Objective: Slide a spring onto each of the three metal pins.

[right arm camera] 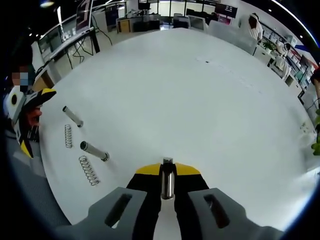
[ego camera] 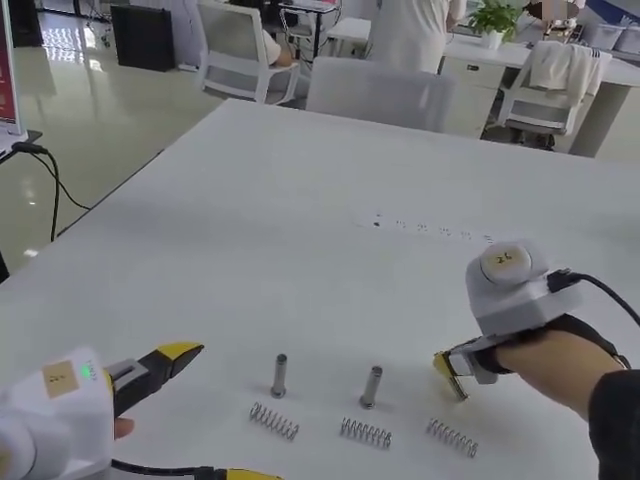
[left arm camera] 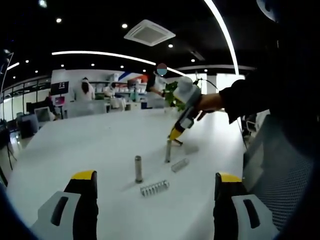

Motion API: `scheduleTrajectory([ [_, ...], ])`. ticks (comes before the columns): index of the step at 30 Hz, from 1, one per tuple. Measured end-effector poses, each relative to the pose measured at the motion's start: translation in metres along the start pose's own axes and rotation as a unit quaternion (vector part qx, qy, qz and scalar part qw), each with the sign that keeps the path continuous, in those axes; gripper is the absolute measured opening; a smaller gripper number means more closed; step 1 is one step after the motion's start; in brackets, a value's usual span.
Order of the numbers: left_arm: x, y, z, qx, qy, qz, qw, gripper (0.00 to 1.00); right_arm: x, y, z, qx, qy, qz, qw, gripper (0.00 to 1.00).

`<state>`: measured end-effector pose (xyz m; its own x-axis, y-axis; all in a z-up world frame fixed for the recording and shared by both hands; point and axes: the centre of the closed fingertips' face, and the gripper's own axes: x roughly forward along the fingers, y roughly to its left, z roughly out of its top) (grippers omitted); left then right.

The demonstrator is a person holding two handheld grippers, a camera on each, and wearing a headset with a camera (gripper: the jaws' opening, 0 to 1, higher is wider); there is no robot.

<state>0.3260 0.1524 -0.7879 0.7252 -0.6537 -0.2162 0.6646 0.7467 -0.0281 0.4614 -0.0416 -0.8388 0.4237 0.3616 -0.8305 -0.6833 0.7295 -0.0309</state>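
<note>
- Your left claw point(ego camera: 215, 413) sits well to the left of the middle pin point(ego camera: 371, 387), low over the tabletop point(ego camera: 300, 230). Its jaws are spread wide with nothing between them.
- The left pin point(ego camera: 279, 375) stands upright near the middle pin, on its left. Both are bare.
- Three springs lie flat in a row on your side of the middle pin: the left spring point(ego camera: 273, 420), the centre spring point(ego camera: 365, 433) just in front of it, and the right spring point(ego camera: 452, 437). None is on a pin.
- Your right claw point(ego camera: 452, 372) is near the middle pin, on its right, clamped on the third pin point(right arm camera: 167, 182). I cannot tell whether that pin's foot touches the tabletop.
- Judged from this, you are at the very start: the third pin looks to be placed or steadied, and no spring is threaded.
- The next move likely calls for closing the left claw gently round a spring's middle and tipping it upright. Line its bore over a pin's top before lowering. Squeeze too hard and the coil may bend or jump away.
</note>
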Motion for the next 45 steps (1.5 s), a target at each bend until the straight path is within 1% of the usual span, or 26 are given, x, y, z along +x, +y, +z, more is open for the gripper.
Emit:
scheduleTrajectory([
  [12,0.004,-0.002,0.003,0.003,-0.003,-0.005,1.0,0.95,-0.019,-0.001,-0.007,0.001,-0.018,-0.008,0.9998,0.05],
  [23,0.004,-0.004,0.006,0.008,-0.004,-0.006,0.9999,0.95,-0.03,-0.001,-0.017,0.007,-0.031,-0.013,0.9994,0.05],
  [34,0.005,-0.006,0.008,0.011,-0.006,-0.007,0.9999,0.95,-0.036,-0.006,-0.025,0.024,-0.039,-0.016,0.9989,0.05],
  [45,0.005,-0.007,0.009,0.012,-0.006,-0.007,0.9999,0.95,-0.037,0.002,-0.028,0.026,-0.044,-0.009,0.9987,0.05],
])
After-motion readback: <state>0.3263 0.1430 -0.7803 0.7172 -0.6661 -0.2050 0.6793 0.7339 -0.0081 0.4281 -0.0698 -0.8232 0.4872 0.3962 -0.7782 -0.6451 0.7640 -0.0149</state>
